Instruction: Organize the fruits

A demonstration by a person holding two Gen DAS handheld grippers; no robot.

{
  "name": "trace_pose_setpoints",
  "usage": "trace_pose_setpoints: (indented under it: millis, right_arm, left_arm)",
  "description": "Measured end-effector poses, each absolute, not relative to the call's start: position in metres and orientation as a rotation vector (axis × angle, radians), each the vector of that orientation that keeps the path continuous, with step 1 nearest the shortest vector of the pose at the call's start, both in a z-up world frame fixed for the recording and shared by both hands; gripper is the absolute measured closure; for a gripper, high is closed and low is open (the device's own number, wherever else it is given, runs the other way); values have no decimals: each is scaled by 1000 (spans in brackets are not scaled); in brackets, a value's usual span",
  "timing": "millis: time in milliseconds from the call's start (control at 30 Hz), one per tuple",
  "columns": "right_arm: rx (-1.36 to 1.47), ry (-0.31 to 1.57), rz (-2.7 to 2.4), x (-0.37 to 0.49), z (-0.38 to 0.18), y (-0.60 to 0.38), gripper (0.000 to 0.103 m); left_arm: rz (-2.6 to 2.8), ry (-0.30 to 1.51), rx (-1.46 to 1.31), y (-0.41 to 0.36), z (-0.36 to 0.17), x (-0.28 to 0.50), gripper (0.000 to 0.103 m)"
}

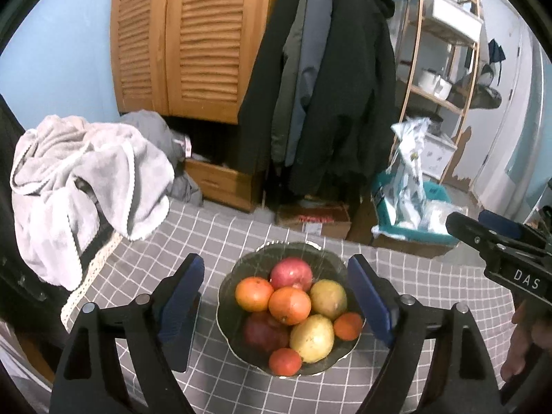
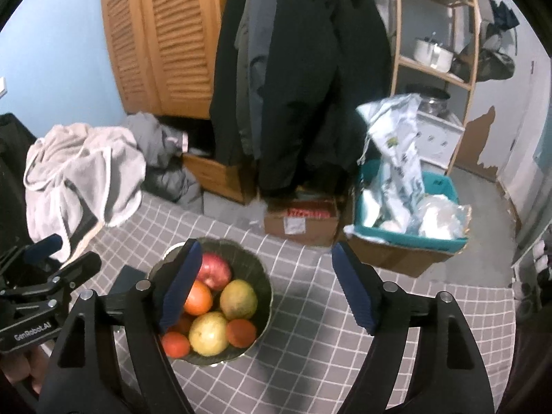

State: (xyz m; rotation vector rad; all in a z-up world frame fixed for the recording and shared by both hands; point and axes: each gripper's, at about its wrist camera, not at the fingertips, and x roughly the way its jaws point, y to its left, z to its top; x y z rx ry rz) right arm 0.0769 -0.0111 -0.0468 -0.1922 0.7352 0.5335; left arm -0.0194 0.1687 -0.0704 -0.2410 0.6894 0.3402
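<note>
Dark glass bowl (image 1: pixel 331 265), fruit heaped inside, on grey checked tablecloth (image 1: pixel 220 241); both tongs spread, empty.

Left wrist view: left gripper (image 1: pixel 276 296) straddles the bowl at lower centre, pads wide apart; contents two red apples (image 1: pixel 291 272), oranges (image 1: pixel 289 305), two yellow-green mangoes (image 1: pixel 312 338). Right wrist view: right gripper (image 2: pixel 265 286) likewise agape, its left pad overlapping the bowl at lower left. The fruit already lies gathered, which suits either a finished sort or one pending. Any grasp: top fruit only, pads square, light squeeze against rolling.
</note>
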Motion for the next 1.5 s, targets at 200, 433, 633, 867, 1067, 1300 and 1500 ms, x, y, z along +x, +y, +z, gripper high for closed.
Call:
trace_pose_setpoints:
  millis: [200,433,633,867,1067,1300,1500]
  right_arm:
    - [-218,680,499,66,-29,-20,25]
    - [-252,613,458,52,-12,-29,24]
    - [-261,577,431,45,-2,-38,24]
    - [-267,545,415,35,5,-46,24]
    - [-270,533,403,32,7,-52,24]
    - [-272,527,398,31,8,-57,24]
    - [-272,527,398,31,8,-57,24]
  left_arm:
    - [349,638,-225,165,-51,-28,12]
    - [371,568,-200,161,-29,-38,3]
    - [392,522,-157,153,-14,-45,1]
    - [396,495,-128,144,-5,-47,1]
    - [393,474,-97,134,1,-48,1]
    - [386,455,-79,126,5,-47,1]
    - [380,449,-70,120,7,-46,1]
